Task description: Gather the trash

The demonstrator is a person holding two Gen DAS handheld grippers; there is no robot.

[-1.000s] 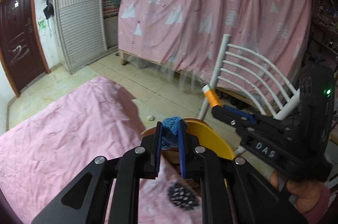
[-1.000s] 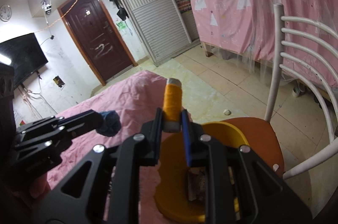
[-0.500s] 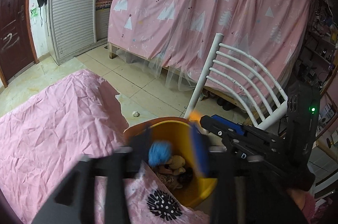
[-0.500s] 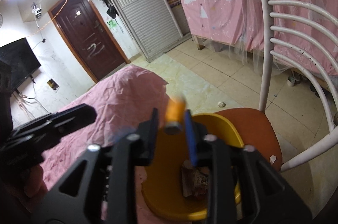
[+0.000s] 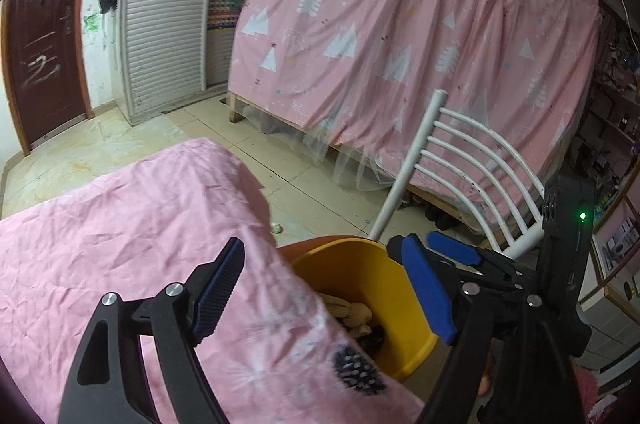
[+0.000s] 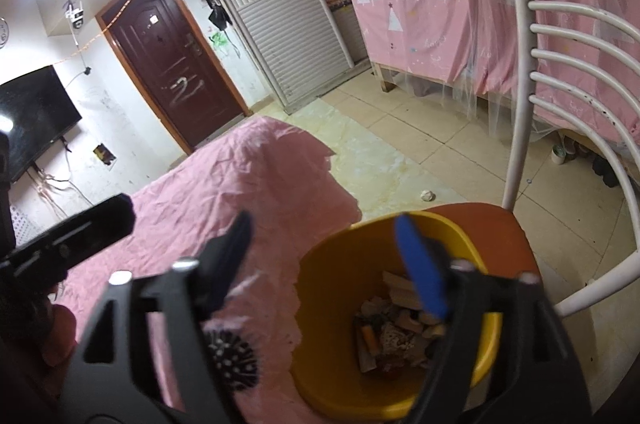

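Note:
A yellow bin [image 5: 360,264] [image 6: 328,288] stands on an orange chair seat [image 6: 504,224] beside the pink-covered table. It holds several scraps, among them the orange spool [image 6: 370,338]. My left gripper [image 5: 324,280] is open and empty, its jaws wide apart above the bin's near rim. My right gripper [image 6: 324,248] is open and empty above the bin; it also shows in the left wrist view [image 5: 452,250] at the right. The blue ball is not visible.
A pink cloth [image 5: 120,224] covers the table, with a dark pinecone print [image 6: 232,360] near the edge. The white chair back [image 6: 560,64] rises behind the bin. A small white scrap [image 6: 427,195] lies on the tiled floor. A pink bed curtain [image 5: 400,64] hangs behind.
Both grippers opened wide. The blue ball left my left gripper and the orange spool left my right gripper; the spool now lies in the bin.

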